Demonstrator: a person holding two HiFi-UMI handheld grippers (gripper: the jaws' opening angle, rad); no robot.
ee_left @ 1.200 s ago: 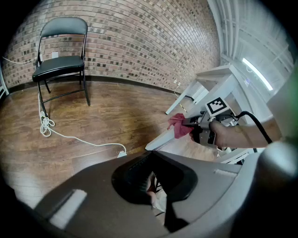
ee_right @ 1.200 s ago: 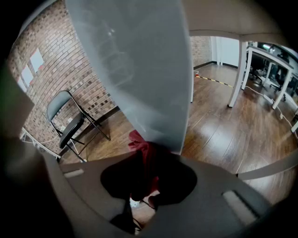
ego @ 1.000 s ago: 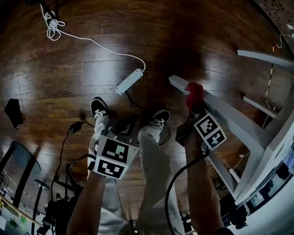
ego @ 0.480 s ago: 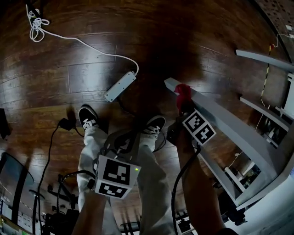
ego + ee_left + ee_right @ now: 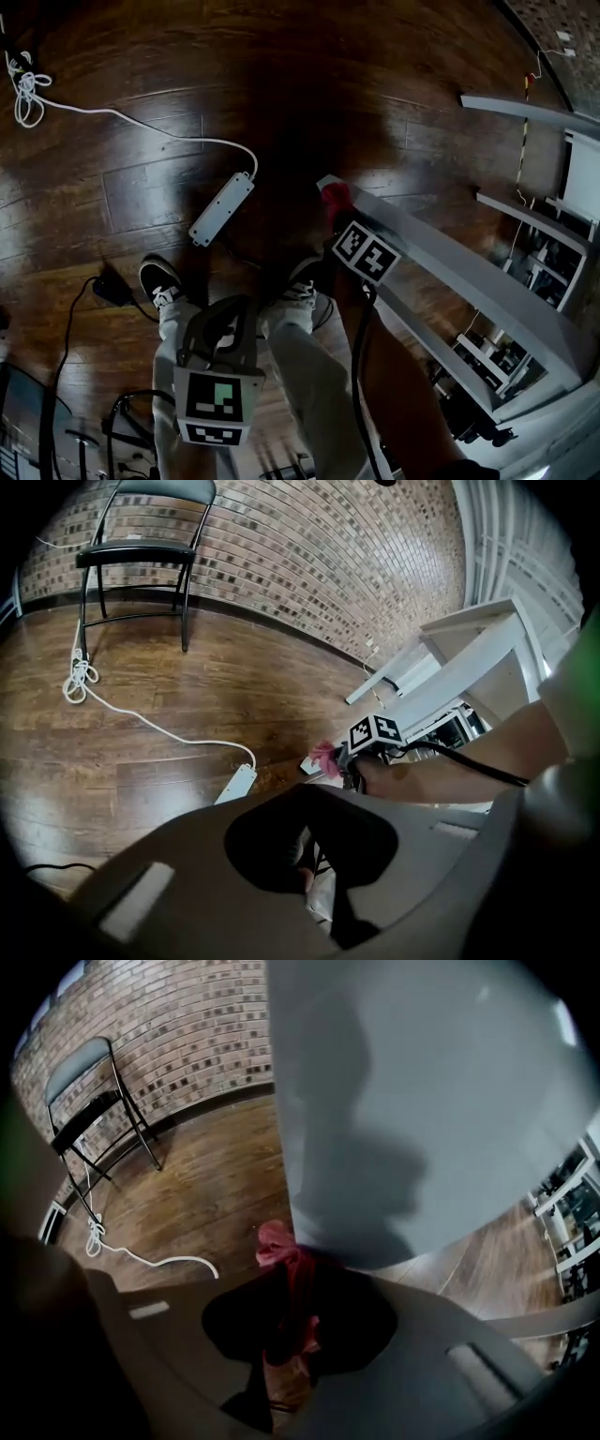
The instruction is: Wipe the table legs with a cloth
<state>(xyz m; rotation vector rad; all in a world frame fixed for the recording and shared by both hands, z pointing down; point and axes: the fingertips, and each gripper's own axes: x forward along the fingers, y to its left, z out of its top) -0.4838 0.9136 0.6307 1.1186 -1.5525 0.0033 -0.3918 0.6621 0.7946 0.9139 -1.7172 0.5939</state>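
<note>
- Red cloth (image 5: 335, 195) is clamped in the right gripper (image 5: 337, 217) and pressed against the white table leg (image 5: 450, 267).
- Left gripper (image 5: 223, 323) is held closed on nothing.

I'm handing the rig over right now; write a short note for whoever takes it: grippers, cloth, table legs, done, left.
Right gripper: fingers shut on the red cloth, pressed against the near white table leg at its floor end.
Left gripper: shut, empty, held away from the leg.
Done: cloth is on this leg; how much is clean can't be told.
Left: probably the rest of this leg, then the other legs.
</note>
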